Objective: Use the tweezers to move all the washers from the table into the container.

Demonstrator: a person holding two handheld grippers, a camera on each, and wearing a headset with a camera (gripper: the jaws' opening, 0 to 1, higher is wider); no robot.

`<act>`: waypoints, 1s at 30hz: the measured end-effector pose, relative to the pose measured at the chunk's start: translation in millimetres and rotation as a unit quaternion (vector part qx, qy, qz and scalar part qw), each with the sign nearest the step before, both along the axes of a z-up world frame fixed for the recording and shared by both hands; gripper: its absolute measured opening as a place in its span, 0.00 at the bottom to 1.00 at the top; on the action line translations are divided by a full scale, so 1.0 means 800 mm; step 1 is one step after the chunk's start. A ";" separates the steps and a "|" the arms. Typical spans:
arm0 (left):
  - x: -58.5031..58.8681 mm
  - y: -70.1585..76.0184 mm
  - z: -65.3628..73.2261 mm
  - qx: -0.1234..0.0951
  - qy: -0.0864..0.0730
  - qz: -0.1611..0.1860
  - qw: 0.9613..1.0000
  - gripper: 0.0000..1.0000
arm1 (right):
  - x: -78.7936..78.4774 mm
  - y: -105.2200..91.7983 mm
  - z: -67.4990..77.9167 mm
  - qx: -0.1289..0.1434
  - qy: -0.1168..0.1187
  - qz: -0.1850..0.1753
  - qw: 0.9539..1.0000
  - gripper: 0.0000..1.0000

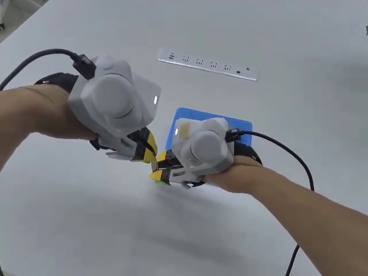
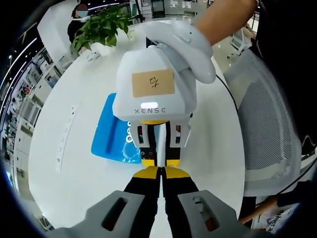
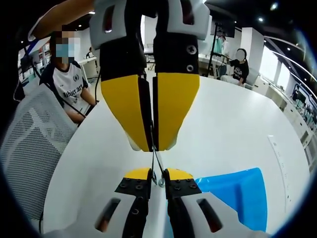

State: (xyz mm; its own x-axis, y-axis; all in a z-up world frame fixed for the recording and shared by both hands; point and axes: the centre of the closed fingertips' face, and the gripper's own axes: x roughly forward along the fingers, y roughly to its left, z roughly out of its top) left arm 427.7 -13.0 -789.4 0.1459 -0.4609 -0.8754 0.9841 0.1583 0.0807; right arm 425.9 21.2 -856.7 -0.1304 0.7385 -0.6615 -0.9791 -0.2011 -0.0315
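Observation:
My two grippers meet tip to tip over the white table. Thin metal tweezers (image 3: pixel 154 161) run between them. The left gripper (image 1: pixel 150 152) is shut on the tweezers' far part, its yellow pads (image 3: pixel 173 106) pressed together. The right gripper (image 1: pixel 160 172) is shut on the near end, where a small round metal bit shows between its jaws. From the left gripper (image 2: pixel 161 173) the tweezers (image 2: pixel 161 144) appear as a pale strip inside the right gripper's jaws. The blue container (image 1: pixel 241 125) lies just behind the right gripper (image 3: pixel 158 176) and appears again as a blue tray (image 2: pixel 109 134) (image 3: pixel 233 188).
A white power strip (image 1: pixel 207 64) lies on the table beyond the container. Black cables (image 1: pixel 287 155) trail from both grippers. A mesh chair (image 2: pixel 272 124) stands at the table edge, a potted plant (image 2: pixel 101 27) at the far end, and a seated person (image 3: pixel 69 89) is nearby.

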 end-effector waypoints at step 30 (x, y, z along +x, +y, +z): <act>0.000 -0.001 -0.002 -0.008 0.005 0.005 1.000 0.05 | 0.003 0.009 -0.013 0.002 0.007 -0.001 1.000 0.11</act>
